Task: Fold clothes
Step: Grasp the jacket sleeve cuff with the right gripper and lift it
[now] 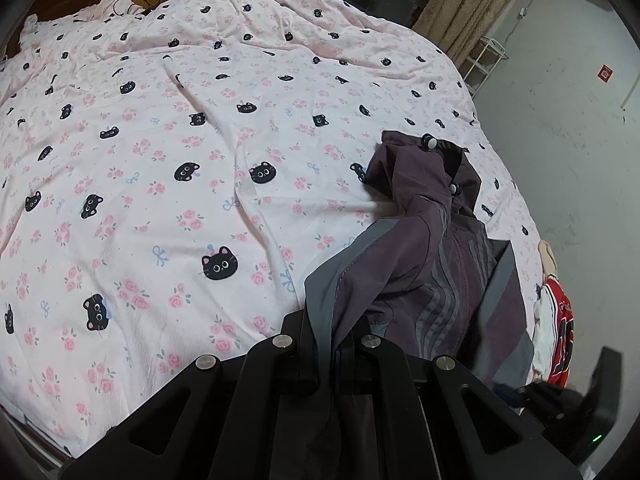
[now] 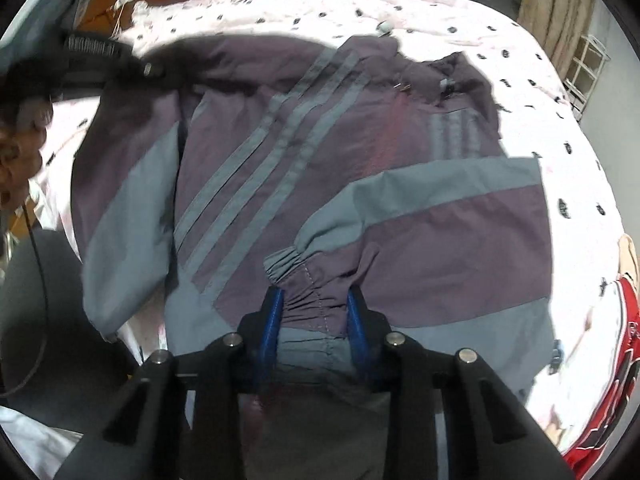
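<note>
A purple and grey striped jacket (image 1: 432, 264) lies on the pink cat-print bed sheet (image 1: 160, 160) at the bed's right side. My left gripper (image 1: 334, 344) is shut on a fold of the jacket's edge, and the cloth hangs from its jaws. In the right wrist view the jacket (image 2: 320, 152) spreads across the bed, stripes up. My right gripper (image 2: 314, 312) holds the gathered elastic cuff of a sleeve (image 2: 304, 280) between its blue-padded fingers. The left gripper (image 2: 100, 60) shows at the upper left, on the jacket's far edge.
A red and white garment (image 1: 556, 332) lies at the bed's right edge, also seen in the right wrist view (image 2: 600, 380). Curtains (image 1: 460, 8) and a white rack (image 1: 484, 60) stand beyond the bed. The grey floor (image 1: 560, 140) is to the right.
</note>
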Tool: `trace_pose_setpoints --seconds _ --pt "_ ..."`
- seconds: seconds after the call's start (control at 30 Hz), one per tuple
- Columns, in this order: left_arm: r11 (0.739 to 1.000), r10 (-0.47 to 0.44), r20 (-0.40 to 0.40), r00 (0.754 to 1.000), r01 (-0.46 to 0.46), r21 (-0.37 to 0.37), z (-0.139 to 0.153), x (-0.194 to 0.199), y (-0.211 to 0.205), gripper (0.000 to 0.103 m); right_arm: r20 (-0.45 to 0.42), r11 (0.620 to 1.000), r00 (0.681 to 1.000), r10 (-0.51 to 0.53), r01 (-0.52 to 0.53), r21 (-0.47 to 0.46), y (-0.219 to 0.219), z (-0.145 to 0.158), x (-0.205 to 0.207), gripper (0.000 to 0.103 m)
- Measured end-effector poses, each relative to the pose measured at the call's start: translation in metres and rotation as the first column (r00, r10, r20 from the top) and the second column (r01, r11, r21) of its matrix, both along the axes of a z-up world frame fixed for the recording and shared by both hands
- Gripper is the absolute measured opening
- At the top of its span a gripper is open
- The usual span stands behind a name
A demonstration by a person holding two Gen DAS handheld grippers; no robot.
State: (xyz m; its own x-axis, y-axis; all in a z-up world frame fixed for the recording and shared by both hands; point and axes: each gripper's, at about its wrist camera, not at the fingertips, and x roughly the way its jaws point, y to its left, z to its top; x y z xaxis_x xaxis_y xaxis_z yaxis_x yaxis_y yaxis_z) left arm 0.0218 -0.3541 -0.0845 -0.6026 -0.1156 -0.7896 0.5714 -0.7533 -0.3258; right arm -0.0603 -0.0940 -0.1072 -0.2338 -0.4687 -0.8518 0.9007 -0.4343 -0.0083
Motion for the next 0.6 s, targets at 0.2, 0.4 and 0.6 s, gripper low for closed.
trace_pose_setpoints --seconds 0.2,0.4,0.6 --pt "1.0 0.024 -0.011 1.0 -0.024 -0.014 0.006 0.003 -0.011 0.004 0.011 0.995 0.998 -0.065 0.066 -0.07 0.032 0.041 -0.032 0.03" --pt "0.995 0.081 -0.006 0.997 -0.081 -0.059 0.016 0.016 -0.033 0.004 -0.013 0.974 0.981 -0.195 0.193 -0.119 0.087 0.074 -0.079 0.029" --pt "0.98 0.157 0.026 0.987 -0.153 -0.124 0.02 0.041 -0.059 0.004 0.036 0.945 0.95 -0.309 0.311 -0.104 0.121 0.061 -0.132 0.028"
